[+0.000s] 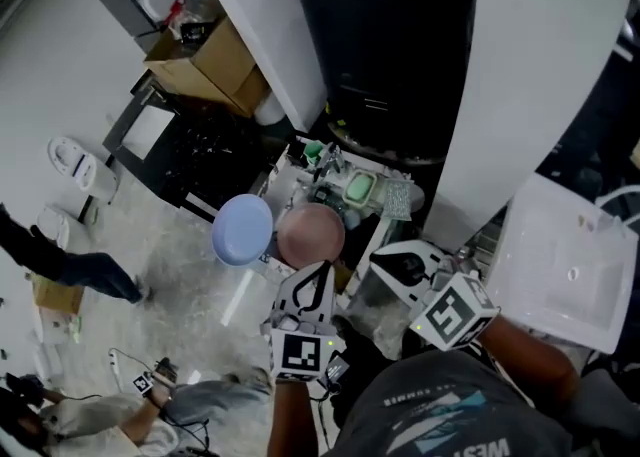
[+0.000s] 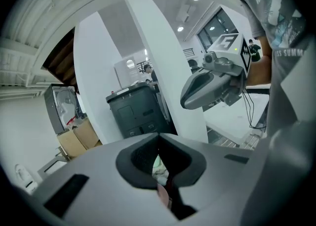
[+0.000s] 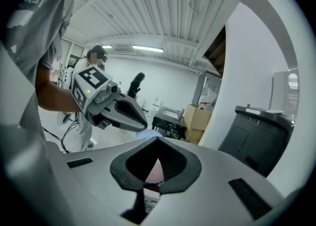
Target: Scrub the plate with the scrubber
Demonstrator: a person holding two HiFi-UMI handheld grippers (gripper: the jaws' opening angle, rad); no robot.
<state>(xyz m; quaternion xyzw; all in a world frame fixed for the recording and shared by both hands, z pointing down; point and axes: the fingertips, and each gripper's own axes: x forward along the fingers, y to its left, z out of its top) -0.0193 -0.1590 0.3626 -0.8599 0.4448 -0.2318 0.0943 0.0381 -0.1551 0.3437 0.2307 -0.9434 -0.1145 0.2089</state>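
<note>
blue plate (image 1: 242,229) beside pink plate (image 1: 311,235) | green scrubber (image 1: 360,187) just beyond

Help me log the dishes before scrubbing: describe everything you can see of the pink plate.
The pink plate is round, plain and matte, and looks like plastic. Its face is turned up toward the head view and it looks empty. It sits just right of the blue plate with their rims close together, though whether they touch cannot be told. What it rests on is hidden.
</note>
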